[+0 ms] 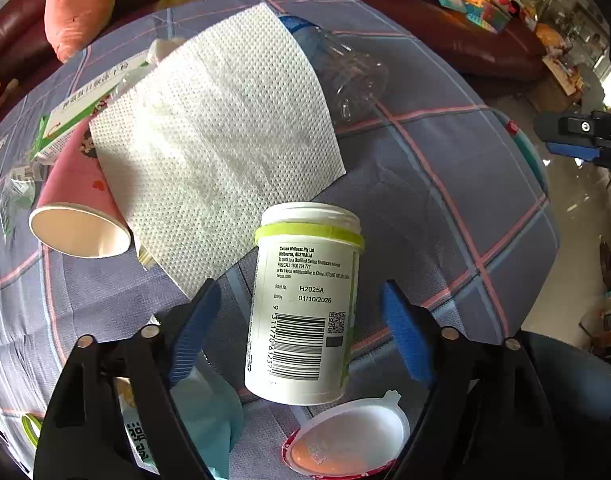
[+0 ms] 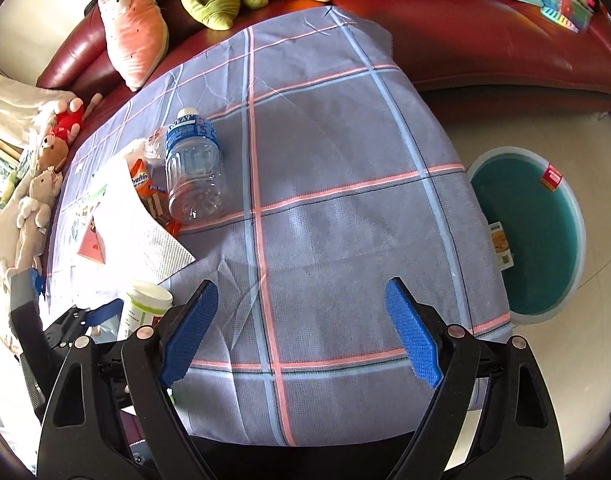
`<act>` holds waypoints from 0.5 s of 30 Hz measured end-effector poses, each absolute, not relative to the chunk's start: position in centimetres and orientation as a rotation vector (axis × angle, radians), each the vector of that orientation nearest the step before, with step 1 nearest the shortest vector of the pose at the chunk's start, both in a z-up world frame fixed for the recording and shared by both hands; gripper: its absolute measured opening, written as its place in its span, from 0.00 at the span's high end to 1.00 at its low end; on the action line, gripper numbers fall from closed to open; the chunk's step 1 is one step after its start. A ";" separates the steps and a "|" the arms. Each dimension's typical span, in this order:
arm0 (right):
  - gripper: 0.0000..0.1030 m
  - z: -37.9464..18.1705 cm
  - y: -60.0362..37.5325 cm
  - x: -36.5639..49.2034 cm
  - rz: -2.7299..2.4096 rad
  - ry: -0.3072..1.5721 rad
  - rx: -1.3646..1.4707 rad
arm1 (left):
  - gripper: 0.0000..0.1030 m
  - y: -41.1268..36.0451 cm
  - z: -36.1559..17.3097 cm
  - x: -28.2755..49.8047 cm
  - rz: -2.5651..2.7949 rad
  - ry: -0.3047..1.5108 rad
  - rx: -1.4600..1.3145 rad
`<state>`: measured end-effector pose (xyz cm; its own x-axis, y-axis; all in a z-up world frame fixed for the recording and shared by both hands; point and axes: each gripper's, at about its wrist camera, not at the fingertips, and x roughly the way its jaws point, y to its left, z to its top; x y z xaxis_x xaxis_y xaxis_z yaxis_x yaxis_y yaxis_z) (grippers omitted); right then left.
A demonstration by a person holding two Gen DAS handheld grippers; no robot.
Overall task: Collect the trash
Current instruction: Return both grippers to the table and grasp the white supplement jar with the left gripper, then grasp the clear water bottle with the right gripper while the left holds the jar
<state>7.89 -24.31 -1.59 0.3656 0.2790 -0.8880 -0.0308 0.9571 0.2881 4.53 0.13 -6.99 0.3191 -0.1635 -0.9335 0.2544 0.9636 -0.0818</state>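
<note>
Nearest the left wrist lens: white plastic dessert cup with peeled foil lid and red rim, lying on the table just below the left gripper. Left gripper spread wide, blue pads clear on both sides of a white cylindrical supplement jar with lime-green band and barcode label; no contact visible between pads and jar. Jar standing on the grey-blue checked tablecloth with pink lines, its far side touching the corner of a white embossed paper towel sheet. Pale blue crumpled bag beside the left finger. Pink paper cup with white interior on its side, left of the towel, partly under it. Green-and-white cardboard box behind the cup. Clear plastic water bottle with blue label lying flat, neck end hidden beneath the towel's far edge.

Right gripper released, fingers wide apart, hovering over bare cloth, holding nothing. Orange snack wrapper just beside the bottle in the right wrist view. Round teal-lined bin with pale rim on the floor past the table's right edge, scraps of packaging inside. Plush toys on the dark red leather sofa behind the table.
</note>
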 end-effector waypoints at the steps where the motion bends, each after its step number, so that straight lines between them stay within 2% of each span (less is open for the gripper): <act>1: 0.21 -1.6 -24.3 7.9 0.203 1.183 0.237 | 0.36 0.3 -7.4 4.7 -0.274 1.228 0.080; 3: 0.21 -1.6 -24.0 7.9 0.205 1.185 0.232 | 0.50 0.7 -8.1 5.2 -0.282 1.246 0.059; 8: 0.21 -1.6 -23.1 8.8 0.207 1.198 0.202 | 0.50 2.0 -5.8 5.6 -0.315 1.182 -0.021; 15: 0.21 -1.5 -20.7 11.9 0.249 1.207 0.183 | 0.50 6.3 0.3 7.8 -0.303 1.023 -0.161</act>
